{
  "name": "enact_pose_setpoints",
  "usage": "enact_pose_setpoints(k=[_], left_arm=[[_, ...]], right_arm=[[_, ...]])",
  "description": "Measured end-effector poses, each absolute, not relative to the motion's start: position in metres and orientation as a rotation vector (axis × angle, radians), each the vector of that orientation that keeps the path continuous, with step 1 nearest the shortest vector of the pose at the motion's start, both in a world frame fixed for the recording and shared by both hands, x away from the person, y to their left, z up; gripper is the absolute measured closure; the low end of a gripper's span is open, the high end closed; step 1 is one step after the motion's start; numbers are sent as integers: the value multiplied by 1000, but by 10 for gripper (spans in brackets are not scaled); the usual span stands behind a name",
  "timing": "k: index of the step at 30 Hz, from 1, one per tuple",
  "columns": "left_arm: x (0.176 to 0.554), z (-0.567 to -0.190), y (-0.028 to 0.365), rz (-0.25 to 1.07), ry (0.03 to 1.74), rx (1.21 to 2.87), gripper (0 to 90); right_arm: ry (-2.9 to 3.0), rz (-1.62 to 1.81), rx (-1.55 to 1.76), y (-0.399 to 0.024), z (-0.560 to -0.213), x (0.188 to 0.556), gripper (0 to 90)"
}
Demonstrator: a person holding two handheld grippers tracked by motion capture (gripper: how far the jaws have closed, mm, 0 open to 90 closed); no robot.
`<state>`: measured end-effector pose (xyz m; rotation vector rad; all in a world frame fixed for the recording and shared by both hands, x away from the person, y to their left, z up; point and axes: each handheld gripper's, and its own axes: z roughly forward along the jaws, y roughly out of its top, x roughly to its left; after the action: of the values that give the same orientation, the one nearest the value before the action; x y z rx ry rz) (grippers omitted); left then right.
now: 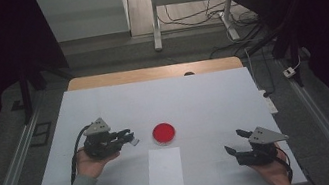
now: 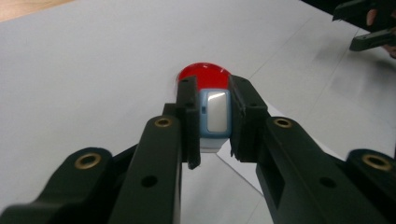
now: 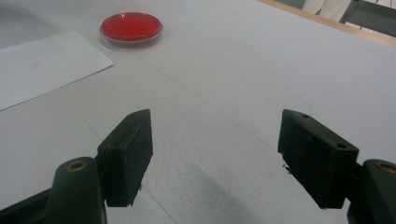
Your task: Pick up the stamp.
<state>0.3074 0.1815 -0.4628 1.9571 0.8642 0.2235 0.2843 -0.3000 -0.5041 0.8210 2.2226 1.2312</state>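
My left gripper [image 1: 128,138] is shut on a small light-blue block with a white face [image 2: 214,114], held just above the white table cover. The gripper points right, toward a round red dish [image 1: 163,133] a short way beyond its tips. In the left gripper view the dish [image 2: 205,74] shows right behind the block. A white paper sheet [image 1: 165,171] lies just in front of the dish. My right gripper [image 1: 234,141] rests at the front right, open, with nothing between its fingers [image 3: 126,154]. It points toward the dish [image 3: 132,27] and the sheet [image 3: 46,65].
The white cover [image 1: 204,101] spans the tabletop, with a strip of wood [image 1: 149,73] showing at the far edge. The other gripper [image 2: 369,28] appears at the top right of the left gripper view. Metal rails run along both sides of the table.
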Motion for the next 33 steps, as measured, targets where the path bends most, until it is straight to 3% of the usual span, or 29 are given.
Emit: enact_pose_setpoints(k=[33], left_arm=[[297,-446,157,136,762,1873,753]], right_arm=[[2231,1229,825,-298,-506,285,280]])
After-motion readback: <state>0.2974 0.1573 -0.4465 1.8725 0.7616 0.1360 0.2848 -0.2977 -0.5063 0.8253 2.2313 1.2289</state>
